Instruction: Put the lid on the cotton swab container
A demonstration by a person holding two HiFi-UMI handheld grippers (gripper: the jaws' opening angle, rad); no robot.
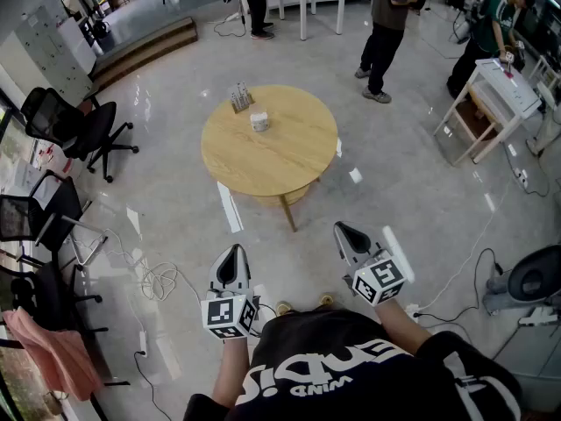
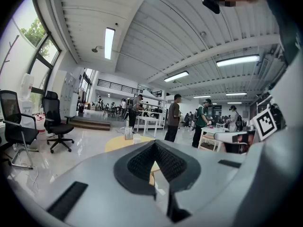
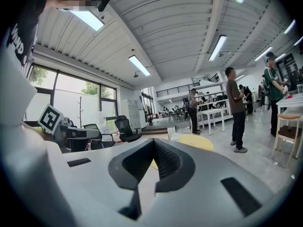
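Note:
A round wooden table [image 1: 289, 156] stands on the floor ahead of me. Near its far left edge are a small clear holder with upright sticks [image 1: 241, 97] and, beside it, a small white round piece [image 1: 259, 122]; which is lid or container I cannot tell. My left gripper [image 1: 233, 251] and right gripper [image 1: 340, 228] hang over the floor, well short of the table, both shut and empty. In the left gripper view the left gripper [image 2: 154, 143] points at the table [image 2: 118, 143] and the holder [image 2: 128, 133]. In the right gripper view the right gripper [image 3: 152, 141] faces the table [image 3: 199, 142].
Black office chairs [image 1: 79, 130] line the left side and cables [image 1: 158, 279] trail on the floor by my feet. Two people [image 1: 386, 24] stand beyond the table, near white tables [image 1: 500, 90]. A floor fan [image 1: 535, 279] sits at the right.

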